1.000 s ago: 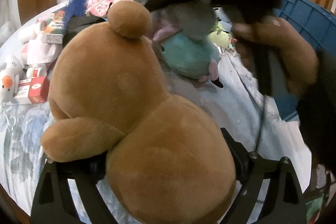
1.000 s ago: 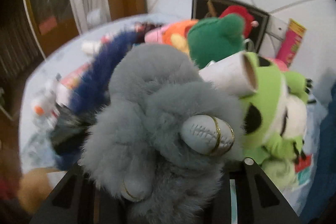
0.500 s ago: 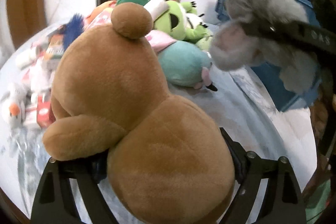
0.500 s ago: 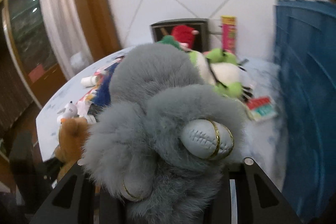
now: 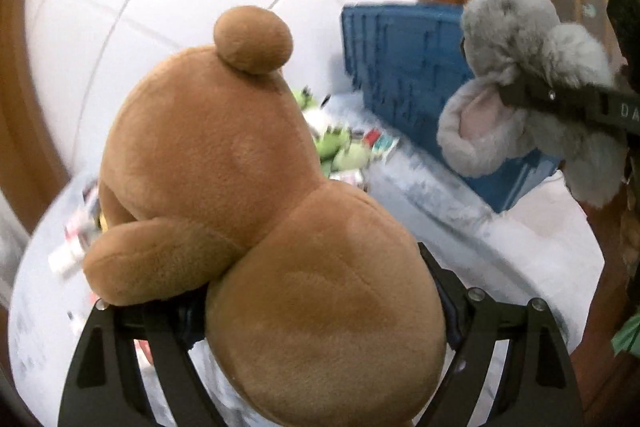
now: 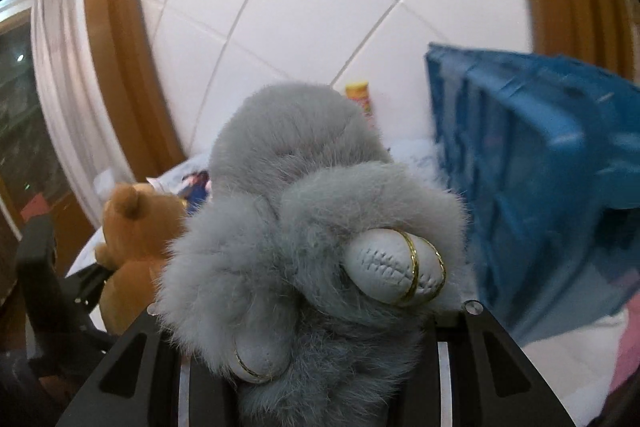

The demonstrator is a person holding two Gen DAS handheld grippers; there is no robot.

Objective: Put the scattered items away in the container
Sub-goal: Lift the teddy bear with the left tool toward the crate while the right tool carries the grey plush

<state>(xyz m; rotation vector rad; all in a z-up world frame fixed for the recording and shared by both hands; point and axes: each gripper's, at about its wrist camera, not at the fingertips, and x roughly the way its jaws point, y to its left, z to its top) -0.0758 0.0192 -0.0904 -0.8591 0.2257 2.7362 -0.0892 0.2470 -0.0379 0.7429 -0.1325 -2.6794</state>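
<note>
My left gripper (image 5: 312, 311) is shut on a brown teddy bear (image 5: 256, 211) and holds it up above the table. My right gripper (image 6: 308, 311) is shut on a grey furry plush (image 6: 304, 227) with white leather feet. The grey plush also shows in the left wrist view (image 5: 528, 79), hanging in front of the blue crate (image 5: 404, 75). In the right wrist view the blue crate (image 6: 540, 179) stands close on the right, and the teddy bear (image 6: 132, 231) shows at the lower left.
A green plush (image 5: 340, 147) and small boxes lie on the pale floral tablecloth (image 5: 460, 211) behind the bear. A yellow and red tube (image 6: 360, 99) stands by the white tiled wall. Wooden frames flank the wall.
Both grippers have swung to the right toward the blue crate, each keeping its plush. The crate now looms larger in both views, and the toy pile has slid out to the left.
</note>
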